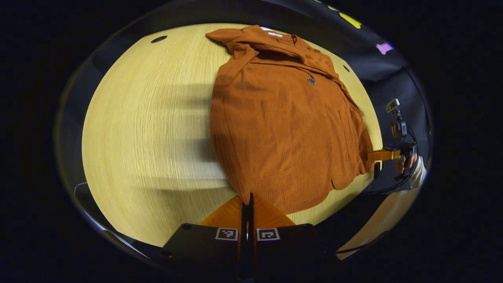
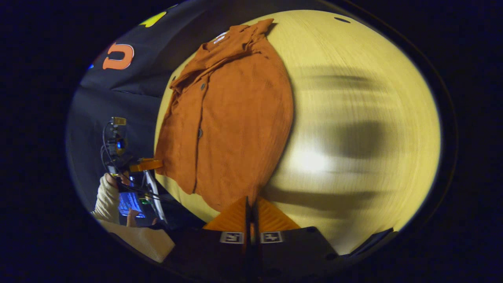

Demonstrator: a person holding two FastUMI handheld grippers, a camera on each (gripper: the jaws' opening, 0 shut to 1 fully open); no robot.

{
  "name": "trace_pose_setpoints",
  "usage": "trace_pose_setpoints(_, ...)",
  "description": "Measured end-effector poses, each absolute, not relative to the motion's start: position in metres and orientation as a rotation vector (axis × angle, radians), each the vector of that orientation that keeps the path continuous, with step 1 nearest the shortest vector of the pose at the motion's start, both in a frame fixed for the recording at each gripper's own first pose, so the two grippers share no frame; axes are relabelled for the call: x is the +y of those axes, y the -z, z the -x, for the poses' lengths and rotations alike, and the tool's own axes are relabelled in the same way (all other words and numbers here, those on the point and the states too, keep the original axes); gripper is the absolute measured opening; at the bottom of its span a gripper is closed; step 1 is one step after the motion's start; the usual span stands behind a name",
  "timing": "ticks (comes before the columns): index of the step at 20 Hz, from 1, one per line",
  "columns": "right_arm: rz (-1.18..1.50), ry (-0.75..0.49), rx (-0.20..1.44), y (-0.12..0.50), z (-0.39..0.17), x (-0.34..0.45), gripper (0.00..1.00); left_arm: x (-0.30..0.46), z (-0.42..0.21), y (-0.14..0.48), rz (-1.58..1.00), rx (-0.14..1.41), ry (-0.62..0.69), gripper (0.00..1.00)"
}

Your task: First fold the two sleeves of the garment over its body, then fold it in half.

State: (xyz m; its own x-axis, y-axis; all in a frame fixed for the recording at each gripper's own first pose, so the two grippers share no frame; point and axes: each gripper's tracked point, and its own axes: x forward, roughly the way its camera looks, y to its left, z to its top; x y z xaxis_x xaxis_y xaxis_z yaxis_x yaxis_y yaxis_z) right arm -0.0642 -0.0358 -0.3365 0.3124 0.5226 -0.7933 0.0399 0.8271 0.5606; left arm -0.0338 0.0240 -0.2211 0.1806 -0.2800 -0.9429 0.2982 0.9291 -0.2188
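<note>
A rust-orange garment (image 1: pixel 287 129) lies flat on the pale wooden worktop (image 1: pixel 149 137), collar toward 12 o'clock in the left gripper view, hem toward 6 o'clock, with both sleeves already lying over its body and a dark button (image 1: pixel 311 81) showing on the front. In that view the left gripper (image 1: pixel 248 208) sits at 6 o'clock right at the hem, its jaws pressed together with barely a slit between them; whether any cloth is pinched there cannot be told. The right gripper (image 1: pixel 383 155) appears at 3 o'clock, its tips touching the garment's hem corner, with a hand (image 1: pixel 406 162) behind it. In the right gripper view the garment (image 2: pixel 232 125) spreads from 12 toward 6 o'clock, and this gripper's own jaws at 6 o'clock are likewise closed at the hem edge, grip uncertain.
</note>
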Motion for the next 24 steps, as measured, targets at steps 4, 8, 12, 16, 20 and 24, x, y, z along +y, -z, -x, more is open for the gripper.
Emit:
trace_pose_setpoints(4, -0.565, -0.387, 1.176, 0.315, 0.062, -0.029, 0.01, 0.021, 0.032, 0.202, -0.097, 1.285, 0.432, 0.04)
trace_pose_setpoints(8, -0.564, -0.421, 1.097, 0.274, 0.050, -0.027, 0.01, 0.008, 0.024, 0.166, -0.142, 1.205, 0.469, 0.03)
trace_pose_setpoints(12, -0.560, -0.453, 1.007, 0.226, 0.028, -0.025, 0.01, -0.003, -0.001, 0.127, -0.170, 1.118, 0.493, 0.03)
trace_pose_setpoints(16, -0.537, -0.481, 0.929, 0.175, -0.009, -0.023, 0.01, -0.008, -0.037, 0.090, -0.213, 1.020, 0.508, 0.03)
trace_pose_setpoints(20, -0.503, -0.468, 0.871, 0.135, -0.057, -0.027, 0.01, -0.008, -0.089, 0.059, -0.223, 0.938, 0.507, 0.03)
trace_pose_setpoints(24, -0.470, -0.439, 0.810, 0.099, -0.119, -0.031, 0.01, -0.011, -0.155, 0.039, -0.133, 0.855, 0.484, 0.04)
